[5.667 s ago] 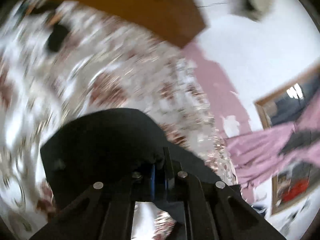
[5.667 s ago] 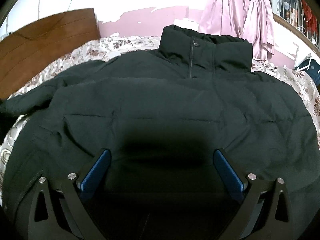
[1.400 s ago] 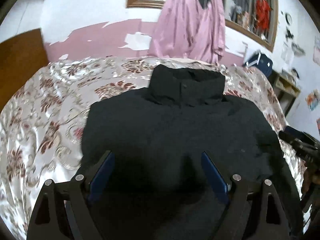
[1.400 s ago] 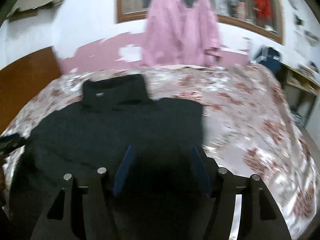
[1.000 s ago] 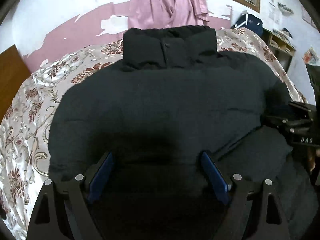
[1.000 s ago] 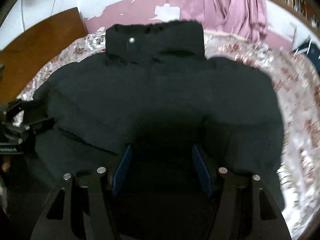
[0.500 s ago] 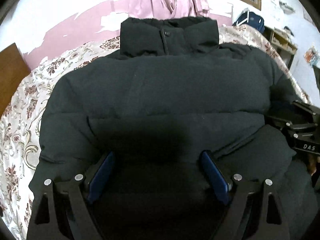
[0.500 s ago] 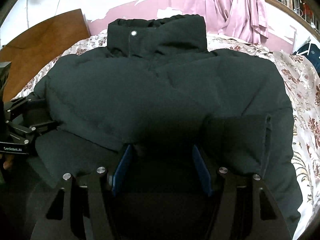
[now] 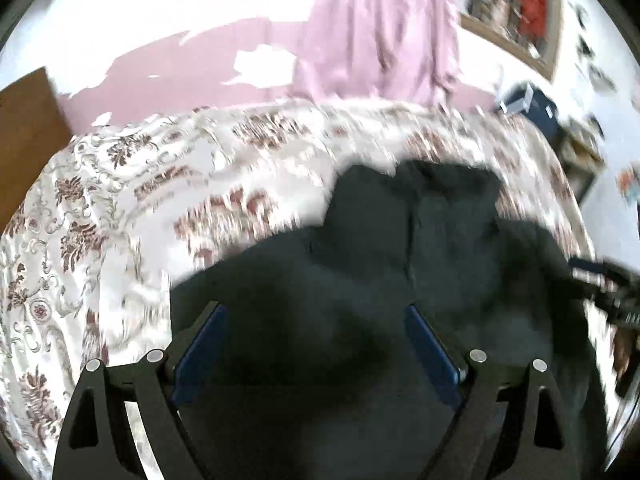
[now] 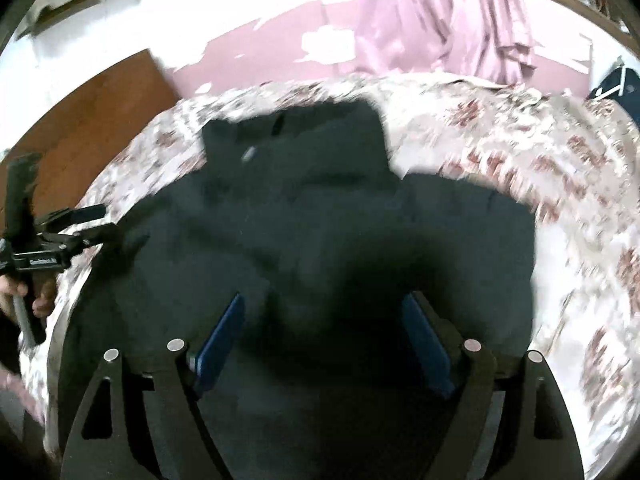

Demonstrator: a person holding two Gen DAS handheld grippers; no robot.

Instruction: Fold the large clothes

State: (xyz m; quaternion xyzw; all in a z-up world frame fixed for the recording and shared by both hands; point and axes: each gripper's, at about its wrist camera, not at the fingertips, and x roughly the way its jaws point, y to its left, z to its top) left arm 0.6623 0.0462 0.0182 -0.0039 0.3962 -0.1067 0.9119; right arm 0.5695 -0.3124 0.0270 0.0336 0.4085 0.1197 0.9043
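Left wrist view: the left claw (image 9: 316,344) hangs spread wide above the black jacket (image 9: 400,272), pinching nothing; the jacket lies on the floral bed (image 9: 120,208).

Right wrist view: the right claw (image 10: 324,336) has just been opening over the jacket (image 10: 320,220), its pads clear of the cloth.

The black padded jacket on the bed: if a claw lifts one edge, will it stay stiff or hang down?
The jacket is probably floppy: soft rounded folds show. Its puffy collar suggests bulk, so folds may spring back.

Bright, washed-out walls, heavy motion blur, fisheye bending at dark corners, murky shadowed foreground.
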